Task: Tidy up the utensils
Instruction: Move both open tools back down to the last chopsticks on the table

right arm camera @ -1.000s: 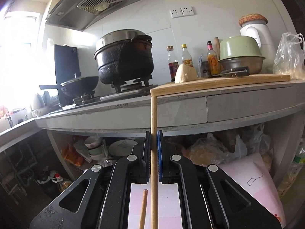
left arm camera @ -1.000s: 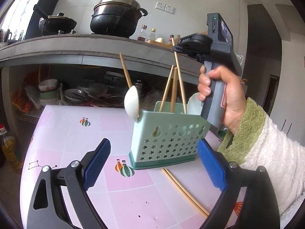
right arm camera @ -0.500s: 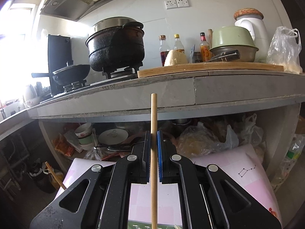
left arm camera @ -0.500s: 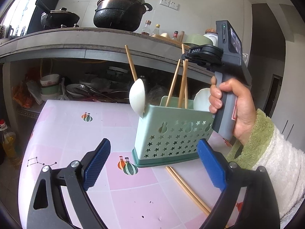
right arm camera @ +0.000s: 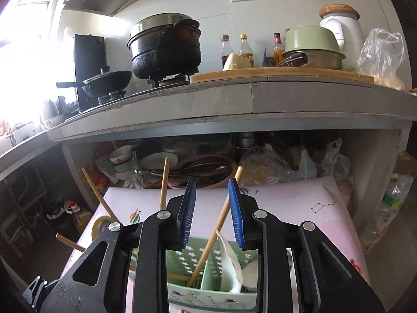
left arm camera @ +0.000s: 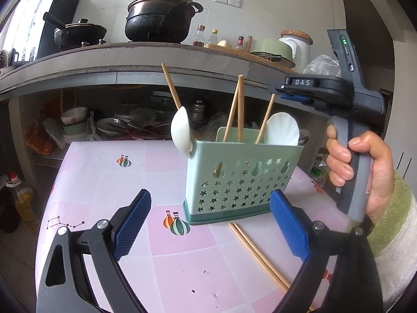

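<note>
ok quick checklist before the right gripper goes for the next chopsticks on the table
1. Chopstick let go: ok. The right gripper is opening, its fingers stand off the stick, which leans loose between them with its lower end down in the green holder.
2. Holder upright on the pink table: ok.
3. Next pieces found: ok. Two chopsticks lie side by side on the table just in front of the holder.
4. Left gripper free: ok, wide open and empty.
5. Way out of the holder: not ok yet. The leaning stick and a white spoon sit close to the right fingers.
</note>
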Demonstrator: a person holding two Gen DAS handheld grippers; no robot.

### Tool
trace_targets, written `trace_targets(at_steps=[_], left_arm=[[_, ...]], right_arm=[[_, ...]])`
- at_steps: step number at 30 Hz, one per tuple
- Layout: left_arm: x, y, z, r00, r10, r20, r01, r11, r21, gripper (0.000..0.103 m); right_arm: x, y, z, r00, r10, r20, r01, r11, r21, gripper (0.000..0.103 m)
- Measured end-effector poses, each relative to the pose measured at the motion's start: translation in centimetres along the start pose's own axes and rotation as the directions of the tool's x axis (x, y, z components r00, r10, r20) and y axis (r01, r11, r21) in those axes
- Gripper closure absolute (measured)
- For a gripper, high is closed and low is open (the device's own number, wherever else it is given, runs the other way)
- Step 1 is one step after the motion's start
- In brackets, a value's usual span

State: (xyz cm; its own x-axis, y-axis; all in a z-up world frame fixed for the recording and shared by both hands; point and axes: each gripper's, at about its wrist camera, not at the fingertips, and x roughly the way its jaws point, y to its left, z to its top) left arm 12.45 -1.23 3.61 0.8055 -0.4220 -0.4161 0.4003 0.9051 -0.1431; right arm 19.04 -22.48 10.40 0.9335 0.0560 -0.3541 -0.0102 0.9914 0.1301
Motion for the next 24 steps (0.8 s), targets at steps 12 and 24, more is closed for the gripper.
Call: trace_targets(at_steps=[12,24], left_arm=[[2.5,-2.5,-3.3,0.976,0.036,-0.213,-0.012,0.994,0.112,0.013],[5.1,-6.3,-6.7,0.938,0.030,-0.345,0.034,0.983,0.178,0.013]], right_arm=[[-8.3,-1.5,-5.6,0.993,0.046,-0.107,-0.050,0.998,-0.040,0.064],[-6.9,-5.0,-17.7,0.877,0.011,-0.480,0.089,0.979,0.184,0.064]])
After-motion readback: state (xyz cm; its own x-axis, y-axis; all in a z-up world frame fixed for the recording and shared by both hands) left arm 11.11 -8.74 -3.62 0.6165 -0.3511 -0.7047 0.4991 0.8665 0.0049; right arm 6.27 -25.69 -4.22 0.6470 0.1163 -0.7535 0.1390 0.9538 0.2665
